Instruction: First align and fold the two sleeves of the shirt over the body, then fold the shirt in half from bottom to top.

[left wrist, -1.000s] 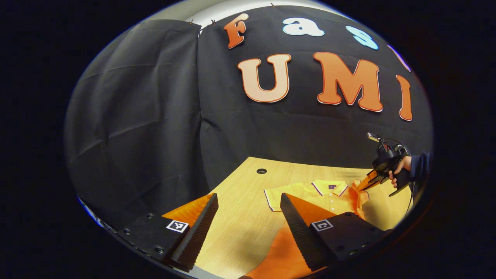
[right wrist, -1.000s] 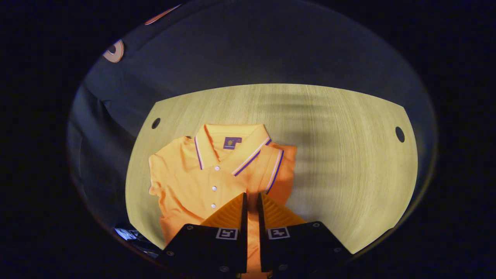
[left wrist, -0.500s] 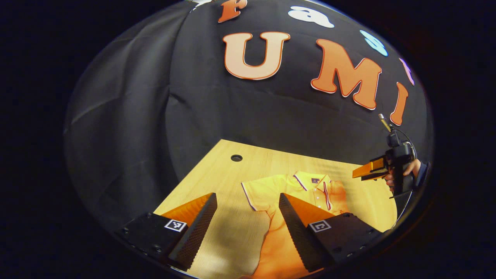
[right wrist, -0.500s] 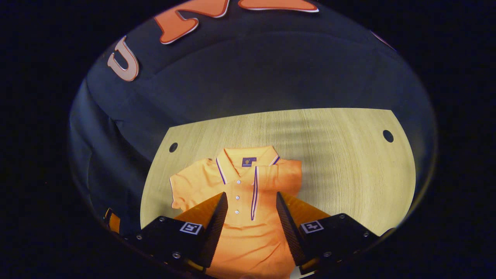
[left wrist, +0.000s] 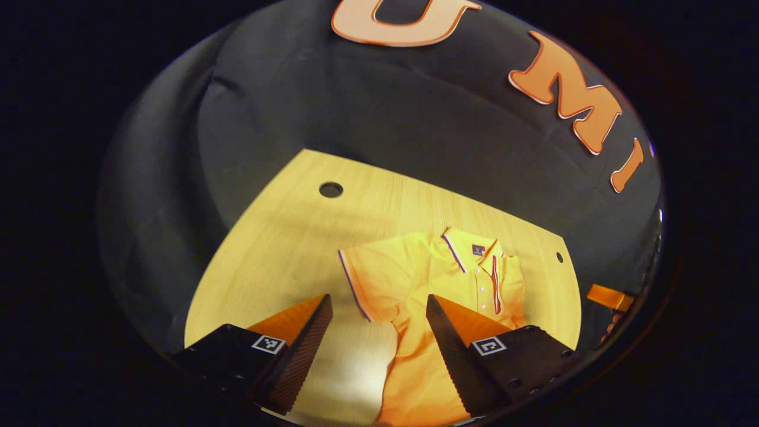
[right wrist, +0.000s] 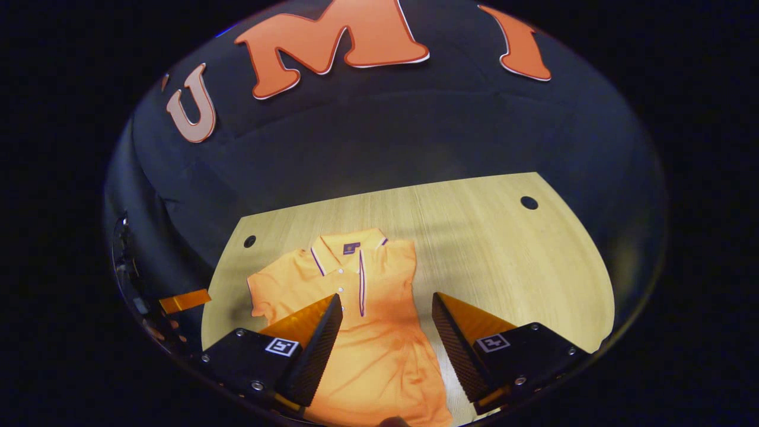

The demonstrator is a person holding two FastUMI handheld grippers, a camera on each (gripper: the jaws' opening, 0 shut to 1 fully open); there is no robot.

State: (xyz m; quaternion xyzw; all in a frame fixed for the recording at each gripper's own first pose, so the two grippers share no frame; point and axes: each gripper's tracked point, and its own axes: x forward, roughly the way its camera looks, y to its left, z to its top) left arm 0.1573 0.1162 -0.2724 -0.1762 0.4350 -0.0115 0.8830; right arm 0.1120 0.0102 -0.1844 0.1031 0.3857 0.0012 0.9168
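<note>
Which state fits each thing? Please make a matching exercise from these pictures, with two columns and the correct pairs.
Things:
1. right sleeve
2. left sleeve
3. right tongs
4. table

States:
a. spread out flat to the side
b. open above the shirt
c. folded over the body
d. has round holes

Pairs: 1-c, 2-a, 3-b, 4-d

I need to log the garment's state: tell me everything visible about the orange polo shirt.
The orange polo shirt lies flat, front up, on the pale wooden table, collar toward the wall. It looks knit, with purple-and-white trim, a buttoned placket and a dark neck label. One sleeve is folded over the body; the other still lies spread out. Neither gripper touches it.
</note>
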